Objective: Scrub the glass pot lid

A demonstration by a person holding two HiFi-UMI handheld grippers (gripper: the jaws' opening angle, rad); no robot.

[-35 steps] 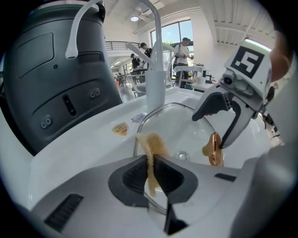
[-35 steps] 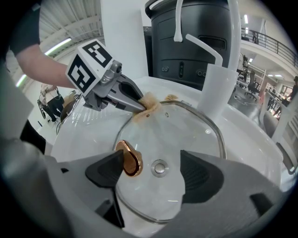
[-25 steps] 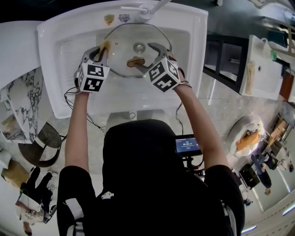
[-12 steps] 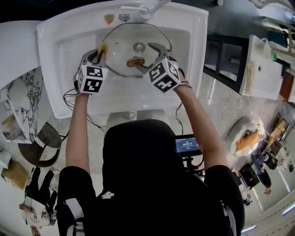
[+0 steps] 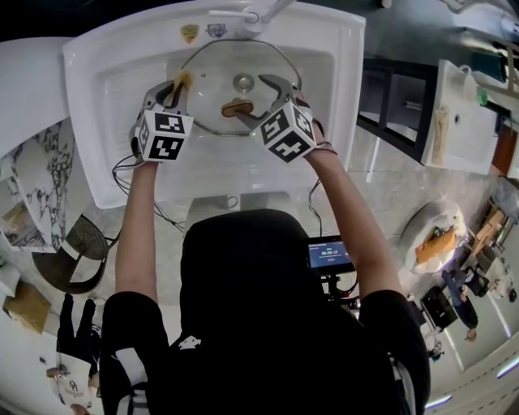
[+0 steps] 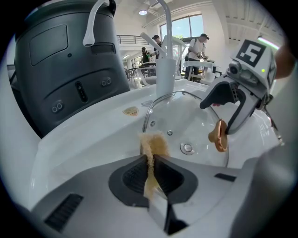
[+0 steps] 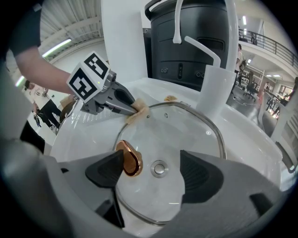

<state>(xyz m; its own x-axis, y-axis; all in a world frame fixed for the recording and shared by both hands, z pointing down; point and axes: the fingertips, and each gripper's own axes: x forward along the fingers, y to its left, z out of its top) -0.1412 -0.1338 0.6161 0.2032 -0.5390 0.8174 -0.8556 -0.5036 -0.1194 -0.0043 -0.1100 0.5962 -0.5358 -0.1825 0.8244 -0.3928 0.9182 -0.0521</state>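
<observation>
A glass pot lid (image 5: 215, 73) with a metal rim lies in the white sink basin (image 5: 122, 73). Its copper-coloured knob (image 5: 237, 107) sits near the middle. My left gripper (image 5: 180, 85) is shut on a tan scrub sponge (image 5: 183, 80), which is pressed against the lid's left rim. The sponge (image 6: 152, 143) sticks out between the jaws of my left gripper (image 6: 150, 160). My right gripper (image 7: 151, 169) is open over the lid (image 7: 191, 132), with the knob (image 7: 129, 159) just beside its left pad. The right gripper view also shows the sponge (image 7: 138, 114).
A white faucet (image 5: 253, 14) rises at the sink's back edge, and the drain (image 7: 159, 168) shows through the glass. A dark grey appliance (image 6: 65, 60) stands behind the sink. The person's arms reach over the sink's front rim (image 5: 219, 182).
The left gripper and sponge have shifted only slightly along the lid's left rim. The right gripper stays beside the knob.
</observation>
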